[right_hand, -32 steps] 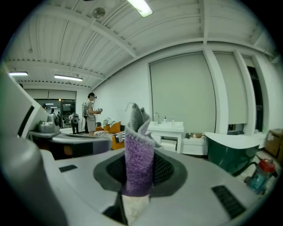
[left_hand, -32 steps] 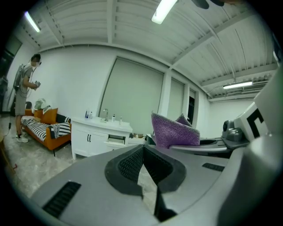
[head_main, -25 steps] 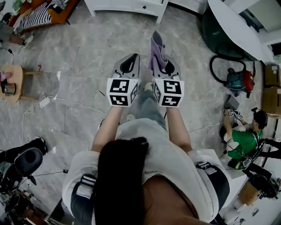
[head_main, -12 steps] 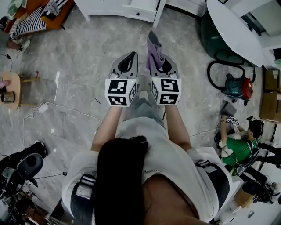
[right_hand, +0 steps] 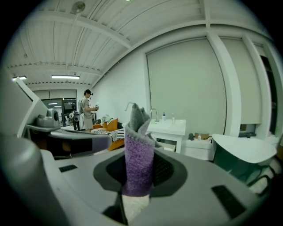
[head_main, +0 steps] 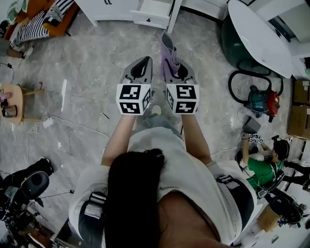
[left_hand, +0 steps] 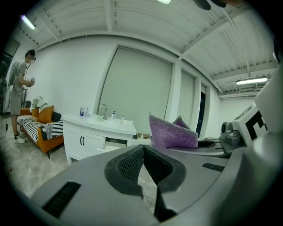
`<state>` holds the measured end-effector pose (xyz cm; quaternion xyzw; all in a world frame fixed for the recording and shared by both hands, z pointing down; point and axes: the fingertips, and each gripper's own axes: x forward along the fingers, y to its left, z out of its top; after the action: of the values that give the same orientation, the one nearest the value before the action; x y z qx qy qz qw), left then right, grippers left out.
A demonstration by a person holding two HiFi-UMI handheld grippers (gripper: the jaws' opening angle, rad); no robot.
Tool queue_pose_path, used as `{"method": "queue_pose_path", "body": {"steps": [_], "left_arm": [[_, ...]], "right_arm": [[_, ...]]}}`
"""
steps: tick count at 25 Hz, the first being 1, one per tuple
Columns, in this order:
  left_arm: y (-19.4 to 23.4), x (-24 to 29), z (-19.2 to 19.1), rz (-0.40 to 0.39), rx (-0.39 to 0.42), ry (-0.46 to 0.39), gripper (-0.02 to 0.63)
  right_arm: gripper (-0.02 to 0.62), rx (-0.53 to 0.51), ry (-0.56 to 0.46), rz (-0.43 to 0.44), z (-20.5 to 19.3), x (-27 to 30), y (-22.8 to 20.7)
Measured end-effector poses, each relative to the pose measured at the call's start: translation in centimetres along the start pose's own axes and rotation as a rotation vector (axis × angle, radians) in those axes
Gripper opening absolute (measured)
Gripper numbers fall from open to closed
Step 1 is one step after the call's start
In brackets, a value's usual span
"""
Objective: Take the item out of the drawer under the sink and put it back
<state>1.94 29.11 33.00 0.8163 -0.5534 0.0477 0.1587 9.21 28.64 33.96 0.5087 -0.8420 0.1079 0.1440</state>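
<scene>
On my left, my left gripper (head_main: 143, 65) has its jaws closed together, empty. My right gripper (head_main: 177, 69) clamps an upright purple cloth (head_main: 168, 51). Beyond, the drawer (head_main: 152, 10) under the sink (left_hand: 99, 122) stands open. I judge this the return step: next, bring the cloth over the drawer and release.

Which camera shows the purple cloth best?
The right gripper view: the purple cloth stands centred, clamped by the right hand-held gripper. The left gripper view shows its side; the head view, a small strip.
</scene>
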Motion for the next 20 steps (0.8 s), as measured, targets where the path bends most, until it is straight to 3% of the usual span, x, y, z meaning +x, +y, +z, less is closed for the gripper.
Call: {"method": "queue_pose_path", "body": {"steps": [20], "left_arm": [[-0.1, 4.7, 0.5, 0.016, -0.012, 0.012, 0.005]], "right_arm": [[0.106, -0.011, 0.013, 0.008, 0.5, 2.7, -3.7]]}}
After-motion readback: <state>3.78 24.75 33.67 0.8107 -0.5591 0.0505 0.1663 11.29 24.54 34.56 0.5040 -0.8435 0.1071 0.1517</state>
